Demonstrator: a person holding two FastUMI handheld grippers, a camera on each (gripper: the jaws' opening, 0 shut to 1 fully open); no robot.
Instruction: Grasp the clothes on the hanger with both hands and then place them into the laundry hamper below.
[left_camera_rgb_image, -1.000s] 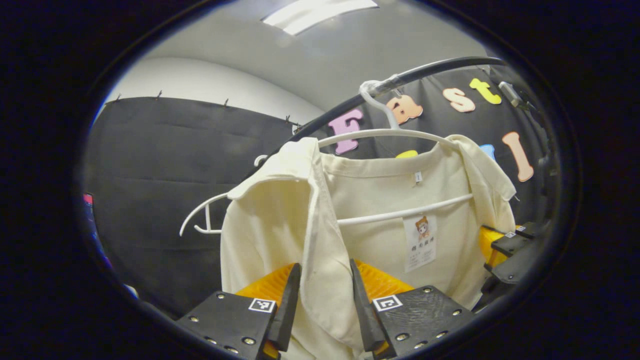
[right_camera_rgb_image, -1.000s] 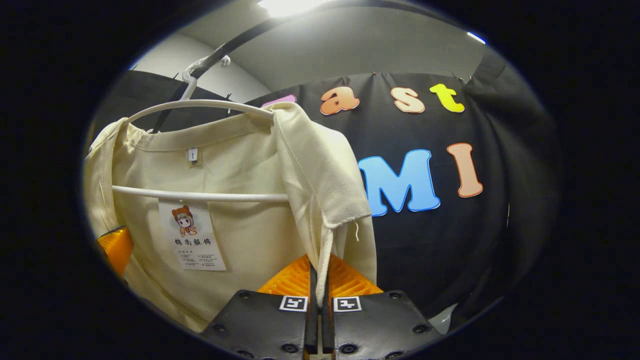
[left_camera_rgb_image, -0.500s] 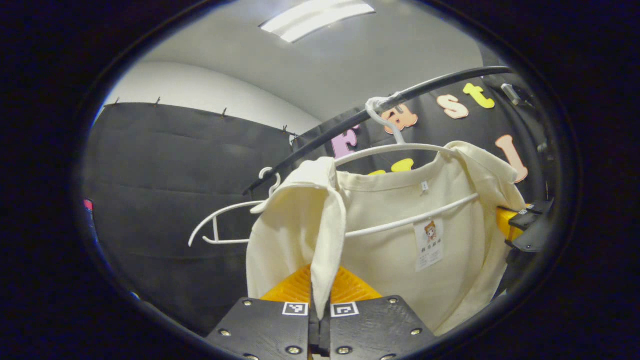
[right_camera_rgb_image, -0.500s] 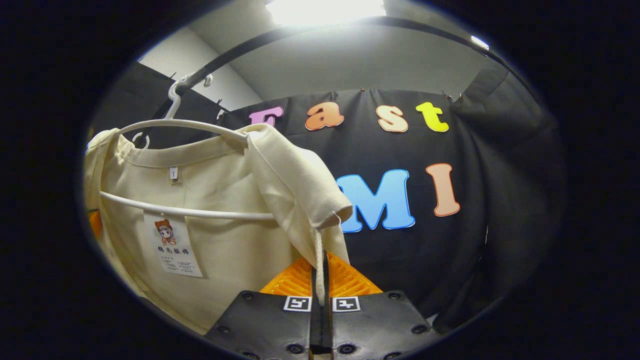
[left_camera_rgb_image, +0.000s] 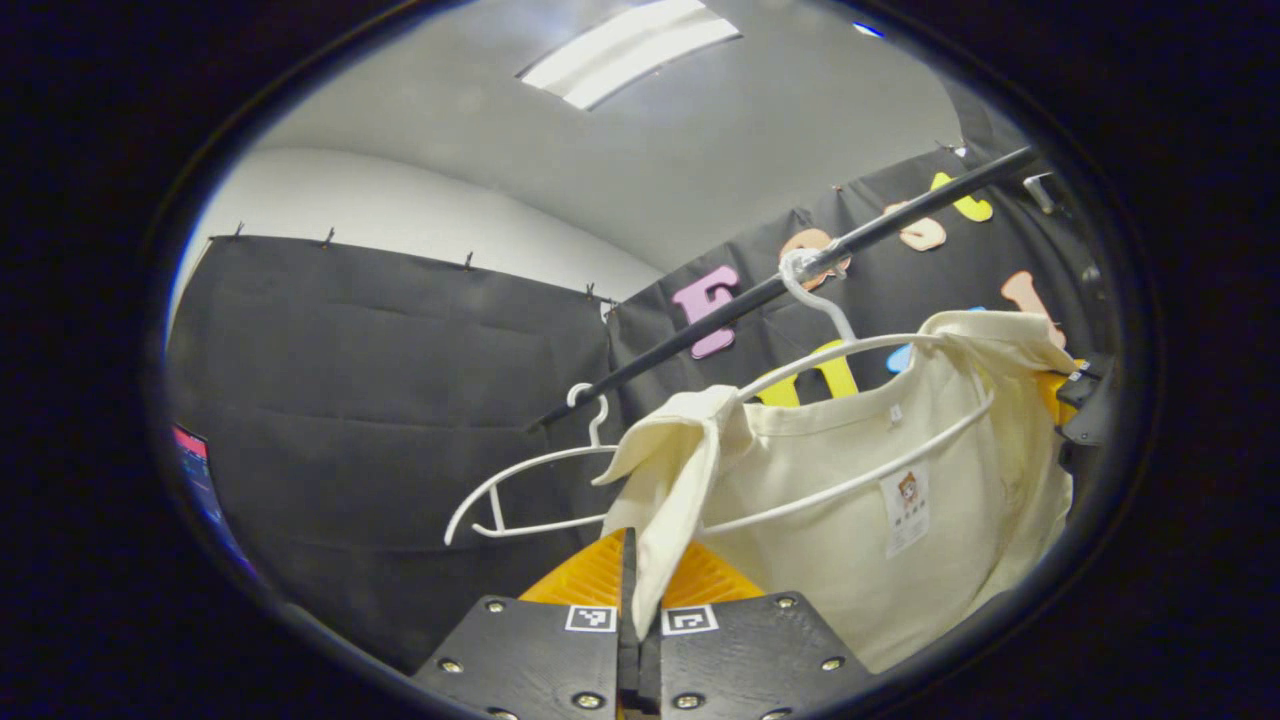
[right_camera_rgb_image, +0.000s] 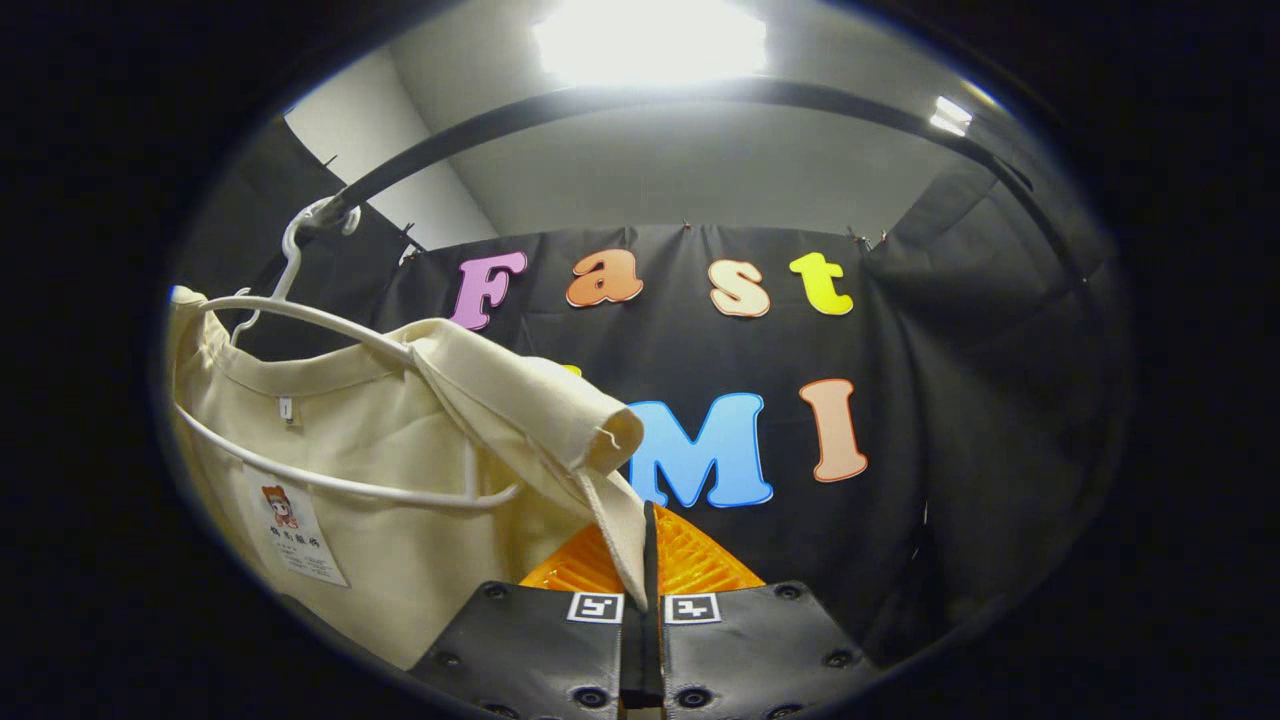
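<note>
Two grippers, shirt (left_camera_rgb_image: 880, 560) spread sideways.

Left tongs (left_camera_rgb_image: 640, 600) and right tongs (right_camera_rgb_image: 645, 590), both clamped tight together.

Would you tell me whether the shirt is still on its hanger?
Partly on: the shirt drapes the white hanger, one shoulder slipped off its end.

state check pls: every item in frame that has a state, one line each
left gripper: shut on the shirt's sleeve fabric.
right gripper: shut on the shirt's other sleeve fabric.
cream shirt: partly on its hanger, both sleeves pulled outward.
shirt's hanger: hooked on the rail, tilted.
spare hanger: hooked on the rail, bare.
rail: mounted overhead, carrying both hangers.
ceiling light: on.
</note>
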